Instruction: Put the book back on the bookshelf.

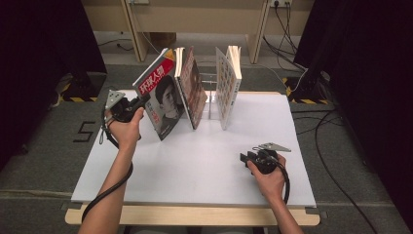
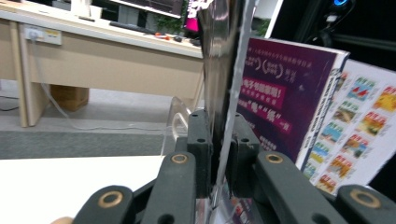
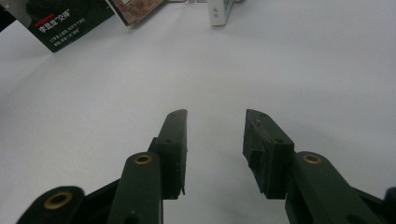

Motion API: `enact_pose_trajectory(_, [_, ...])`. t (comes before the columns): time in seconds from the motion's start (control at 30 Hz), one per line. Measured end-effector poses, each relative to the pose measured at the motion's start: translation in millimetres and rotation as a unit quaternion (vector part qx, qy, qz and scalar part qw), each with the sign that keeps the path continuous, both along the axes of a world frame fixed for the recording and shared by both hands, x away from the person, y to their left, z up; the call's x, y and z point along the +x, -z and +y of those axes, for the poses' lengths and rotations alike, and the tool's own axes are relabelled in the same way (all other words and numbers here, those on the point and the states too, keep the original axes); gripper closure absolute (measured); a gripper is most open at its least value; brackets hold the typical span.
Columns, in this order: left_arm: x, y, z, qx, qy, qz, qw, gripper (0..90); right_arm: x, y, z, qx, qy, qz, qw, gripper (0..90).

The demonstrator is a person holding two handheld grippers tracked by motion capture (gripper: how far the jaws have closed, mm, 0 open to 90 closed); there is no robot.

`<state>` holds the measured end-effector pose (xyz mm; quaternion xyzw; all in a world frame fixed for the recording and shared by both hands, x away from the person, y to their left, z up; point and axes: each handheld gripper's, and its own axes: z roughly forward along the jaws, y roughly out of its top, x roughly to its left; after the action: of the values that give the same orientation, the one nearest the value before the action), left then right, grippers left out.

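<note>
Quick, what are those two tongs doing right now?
Left tongs: closed on the magazine.
Right tongs: open, holding nothing, over the white board.

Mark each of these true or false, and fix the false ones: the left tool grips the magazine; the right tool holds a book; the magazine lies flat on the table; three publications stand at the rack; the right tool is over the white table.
1. The left tool grips the magazine. True: its jaws are on the magazine's edge.
2. The right tool holds a book. False: its jaws stand open with nothing between them.
3. The magazine lies flat on the table. False: it stands tilted, leaning toward the brown book.
4. Three publications stand at the rack. True: the magazine, the brown book and the white book.
5. The right tool is over the white table. True.
</note>
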<state>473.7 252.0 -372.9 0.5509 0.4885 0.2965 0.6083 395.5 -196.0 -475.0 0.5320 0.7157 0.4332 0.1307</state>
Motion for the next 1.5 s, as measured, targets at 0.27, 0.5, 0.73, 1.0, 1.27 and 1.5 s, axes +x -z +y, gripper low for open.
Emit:
enact_pose_trajectory(0.27, [6.4, -6.0, 4.9, -0.004, -0.001, 0.002, 1.0000, 75.0, -0.1, 0.0, 0.0, 0.000, 0.001, 0.000, 1.0000, 60.3])
enact_pose_trajectory(0.5, [12.7, -21.9, 7.4, 0.000, 0.001, -0.005, 1.0000, 75.2, 0.1, -0.1, -1.3, 0.000, 0.005, 0.003, 1.0000, 60.3])
enact_pose_trajectory(0.73, [20.0, -32.9, 8.2, 0.005, 0.000, 0.005, 1.0000, 74.8, -0.1, -0.1, -1.2, 0.001, 0.004, 0.001, 1.0000, 60.3])
enact_pose_trajectory(1.0, [26.7, -33.3, 4.6, 0.029, 0.014, 0.030, 0.9990, 76.3, 0.0, -0.1, -1.7, 0.000, 0.004, 0.001, 1.0000, 60.2])
enact_pose_trajectory(1.27, [28.8, -35.5, 1.9, 0.051, 0.029, 0.050, 0.9970, 84.9, 0.3, 0.6, -1.3, 0.001, 0.004, 0.006, 1.0000, 60.0])
enact_pose_trajectory(1.5, [24.5, -36.8, 1.4, 0.049, 0.045, 0.050, 0.9966, 86.1, 0.4, 0.8, -1.1, 0.000, 0.005, 0.007, 1.0000, 60.0])
